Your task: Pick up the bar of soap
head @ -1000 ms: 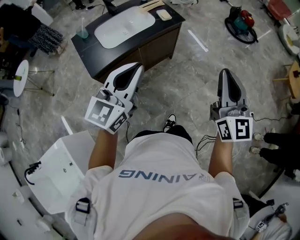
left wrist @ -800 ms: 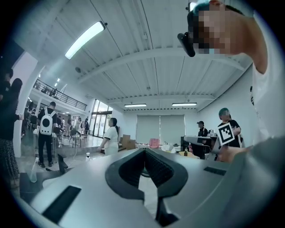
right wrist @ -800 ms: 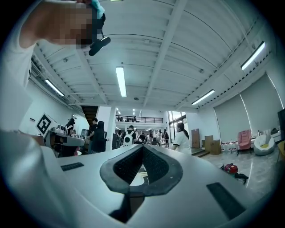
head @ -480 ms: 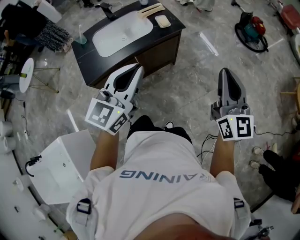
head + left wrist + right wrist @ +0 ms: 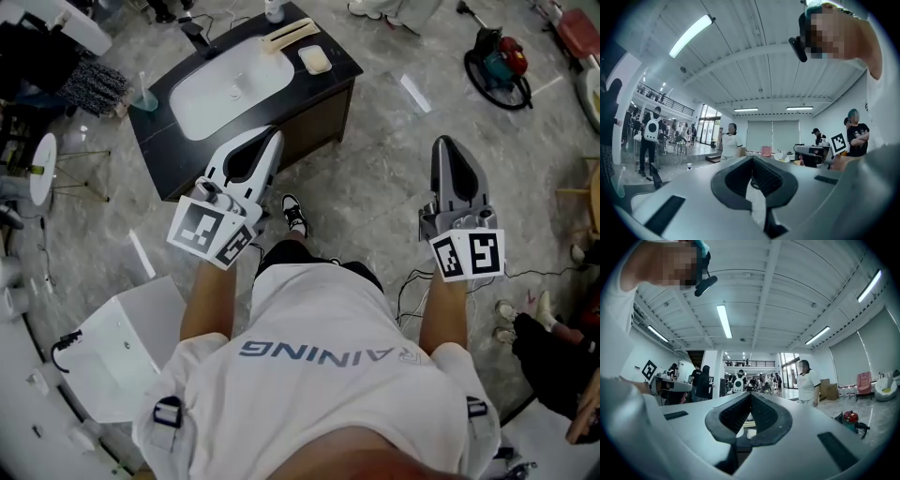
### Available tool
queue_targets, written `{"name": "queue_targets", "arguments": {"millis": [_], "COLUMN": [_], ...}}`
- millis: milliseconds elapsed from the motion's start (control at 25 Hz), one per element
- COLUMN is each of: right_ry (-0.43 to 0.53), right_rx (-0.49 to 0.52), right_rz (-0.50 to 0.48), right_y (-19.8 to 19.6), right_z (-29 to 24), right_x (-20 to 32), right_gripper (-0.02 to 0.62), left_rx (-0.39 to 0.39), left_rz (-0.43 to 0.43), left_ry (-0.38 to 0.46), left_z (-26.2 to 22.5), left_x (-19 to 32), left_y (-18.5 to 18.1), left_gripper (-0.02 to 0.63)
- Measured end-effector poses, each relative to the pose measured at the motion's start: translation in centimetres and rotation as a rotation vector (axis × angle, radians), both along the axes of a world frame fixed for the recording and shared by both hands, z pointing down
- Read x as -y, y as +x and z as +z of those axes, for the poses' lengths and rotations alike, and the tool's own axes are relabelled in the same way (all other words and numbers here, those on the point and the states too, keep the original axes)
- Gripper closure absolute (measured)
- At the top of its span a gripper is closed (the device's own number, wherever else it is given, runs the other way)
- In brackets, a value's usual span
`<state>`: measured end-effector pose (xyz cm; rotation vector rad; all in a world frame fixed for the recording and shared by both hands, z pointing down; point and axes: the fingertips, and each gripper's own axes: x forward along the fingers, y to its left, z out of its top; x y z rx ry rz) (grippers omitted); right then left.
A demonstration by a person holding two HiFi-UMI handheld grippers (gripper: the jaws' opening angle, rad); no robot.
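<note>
The bar of soap (image 5: 314, 59) is a cream block lying on the dark vanity top (image 5: 343, 54), right of the white basin (image 5: 230, 80), in the head view. Both grippers are held level out in front of me, well short of the vanity. My left gripper (image 5: 272, 134) points toward the vanity's front edge, its jaws together with nothing between them. My right gripper (image 5: 447, 142) hangs over bare floor to the right of the vanity, shut and empty. The pads meet at the tip in the left gripper view (image 5: 751, 158) and the right gripper view (image 5: 750, 394).
A pale wooden tray (image 5: 288, 33) lies behind the basin, and a teal cup (image 5: 143, 98) stands at its left end. A white box (image 5: 112, 347) sits on the floor at lower left, a red and teal vacuum (image 5: 497, 52) at upper right. People stand in the hall beyond.
The vanity and soap have slid down the head view, closer to me. Both grippers were carried along with me, still shut. My shoe now shows between them.
</note>
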<state>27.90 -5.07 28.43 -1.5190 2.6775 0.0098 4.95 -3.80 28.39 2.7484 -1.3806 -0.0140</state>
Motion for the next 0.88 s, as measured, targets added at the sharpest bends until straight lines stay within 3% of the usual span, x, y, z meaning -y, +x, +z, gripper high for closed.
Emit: {"name": "queue_targets", "arguments": {"millis": [360, 560, 880], "right_ry": [-0.020, -0.031, -0.073], "right_rx": [-0.031, -0.049, -0.087], "right_rz": [0.001, -0.018, -0.091], "right_y": [-5.0, -10.1, -17.5], "right_z": [-0.3, -0.1, 1.8], "right_x": [8.7, 14.9, 22.3], "right_gripper": [0.583, 0.583, 0.583], "left_rx": [-0.051, -0.001, 0.002], "left_rz": [-0.005, -0.012, -0.065], "left_ry": [-0.024, -0.012, -0.041], "left_z": [1.2, 0.9, 2.3], "left_x": [9.5, 15.3, 21.3], "left_y": [-5.3, -9.8, -16.3], "left_gripper": [0.598, 0.598, 0.597]}}
